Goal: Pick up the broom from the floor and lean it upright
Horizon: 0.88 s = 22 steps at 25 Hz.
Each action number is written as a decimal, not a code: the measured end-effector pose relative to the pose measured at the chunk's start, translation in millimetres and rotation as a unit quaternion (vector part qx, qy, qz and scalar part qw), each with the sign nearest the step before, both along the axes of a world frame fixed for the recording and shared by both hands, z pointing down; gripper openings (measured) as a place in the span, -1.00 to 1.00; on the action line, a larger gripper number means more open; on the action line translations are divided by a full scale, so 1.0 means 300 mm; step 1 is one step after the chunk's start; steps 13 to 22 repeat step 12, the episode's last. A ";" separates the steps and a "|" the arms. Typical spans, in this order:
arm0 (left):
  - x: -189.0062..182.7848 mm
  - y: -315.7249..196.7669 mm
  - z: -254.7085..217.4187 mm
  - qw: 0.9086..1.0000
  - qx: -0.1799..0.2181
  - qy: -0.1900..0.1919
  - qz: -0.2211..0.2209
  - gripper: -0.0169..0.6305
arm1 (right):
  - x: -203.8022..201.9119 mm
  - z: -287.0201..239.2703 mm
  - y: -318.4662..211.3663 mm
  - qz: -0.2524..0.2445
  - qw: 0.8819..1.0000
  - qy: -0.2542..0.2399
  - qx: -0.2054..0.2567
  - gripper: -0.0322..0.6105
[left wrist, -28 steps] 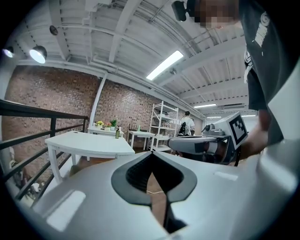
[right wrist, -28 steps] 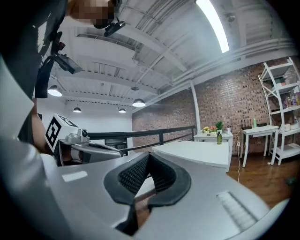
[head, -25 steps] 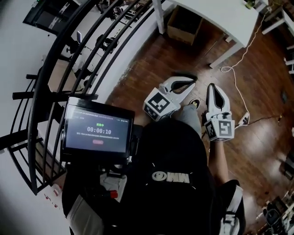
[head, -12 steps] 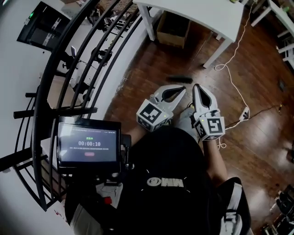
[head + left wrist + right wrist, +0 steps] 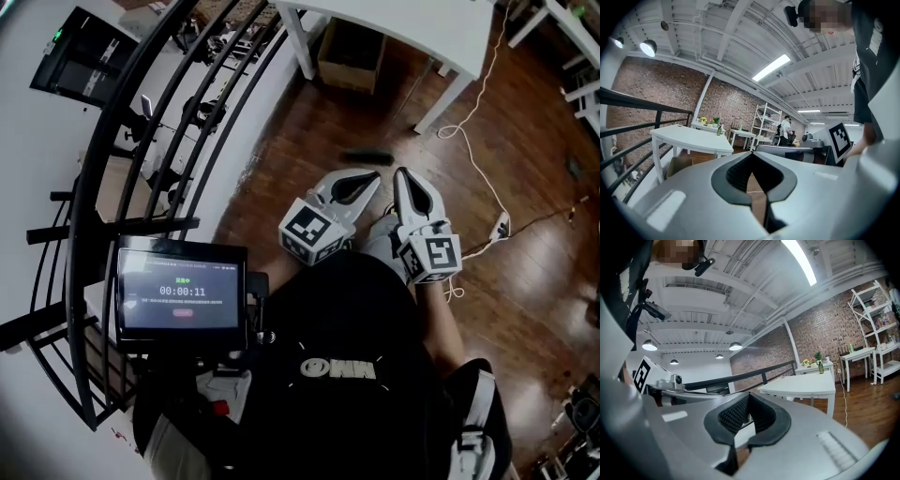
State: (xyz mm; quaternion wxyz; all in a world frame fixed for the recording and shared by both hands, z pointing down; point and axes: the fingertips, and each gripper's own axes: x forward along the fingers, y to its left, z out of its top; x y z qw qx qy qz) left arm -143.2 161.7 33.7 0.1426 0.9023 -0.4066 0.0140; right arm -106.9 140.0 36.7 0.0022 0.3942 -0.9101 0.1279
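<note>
Both grippers are held side by side in front of the person's chest, pointing roughly level. My left gripper (image 5: 374, 176) is shut with nothing between its jaws, as its own view (image 5: 752, 155) also shows. My right gripper (image 5: 405, 173) is shut and empty too (image 5: 749, 395). A short dark elongated object (image 5: 367, 157) lies on the wood floor beyond the fingertips. I cannot tell whether it is part of the broom. No broom handle shows in any view.
A white table (image 5: 403, 23) stands ahead with a cardboard box (image 5: 352, 54) under it. A black railing (image 5: 150, 122) runs along the left. A white cable (image 5: 476, 155) leads to a power strip (image 5: 500, 228) on the right. A timer screen (image 5: 181, 292) sits at chest height.
The head view has tilted, so both grippers sit slightly higher and further left in the picture. They stay shut, empty and side by side. The screen's timer has advanced.
</note>
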 end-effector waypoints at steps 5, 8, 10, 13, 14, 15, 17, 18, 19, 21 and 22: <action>0.011 -0.011 0.005 1.000 0.003 -0.003 0.002 -0.90 | -0.003 0.002 -0.012 -0.005 1.000 0.000 0.009 -0.89; 0.004 -0.009 0.005 1.000 -0.001 0.000 -0.004 -0.90 | -0.019 0.008 -0.008 -0.015 1.000 0.001 0.006 -0.89; 0.014 -0.014 0.007 1.000 0.001 0.006 -0.001 -0.90 | -0.014 0.012 -0.008 -0.015 1.000 0.004 0.006 -0.89; 0.030 -0.017 0.014 1.000 0.006 0.009 0.006 -0.90 | -0.006 0.016 -0.009 -0.012 1.000 0.006 0.007 -0.89; 0.030 -0.017 0.014 1.000 0.006 0.009 0.006 -0.90 | -0.006 0.016 -0.009 -0.012 1.000 0.006 0.007 -0.89; 0.030 -0.017 0.014 1.000 0.006 0.009 0.006 -0.90 | -0.006 0.016 -0.009 -0.012 1.000 0.006 0.007 -0.89; 0.030 -0.017 0.014 1.000 0.006 0.009 0.006 -0.90 | -0.006 0.016 -0.009 -0.012 1.000 0.006 0.007 -0.89; 0.030 -0.017 0.014 1.000 0.006 0.009 0.006 -0.90 | -0.006 0.016 -0.009 -0.012 1.000 0.006 0.007 -0.89; 0.030 -0.017 0.014 1.000 0.006 0.009 0.006 -0.90 | -0.006 0.016 -0.009 -0.012 1.000 0.006 0.007 -0.89; 0.030 -0.017 0.014 1.000 0.006 0.009 0.006 -0.90 | -0.006 0.016 -0.009 -0.012 1.000 0.006 0.007 -0.89; 0.030 -0.017 0.014 1.000 0.006 0.009 0.006 -0.90 | -0.006 0.016 -0.009 -0.012 1.000 0.006 0.007 -0.89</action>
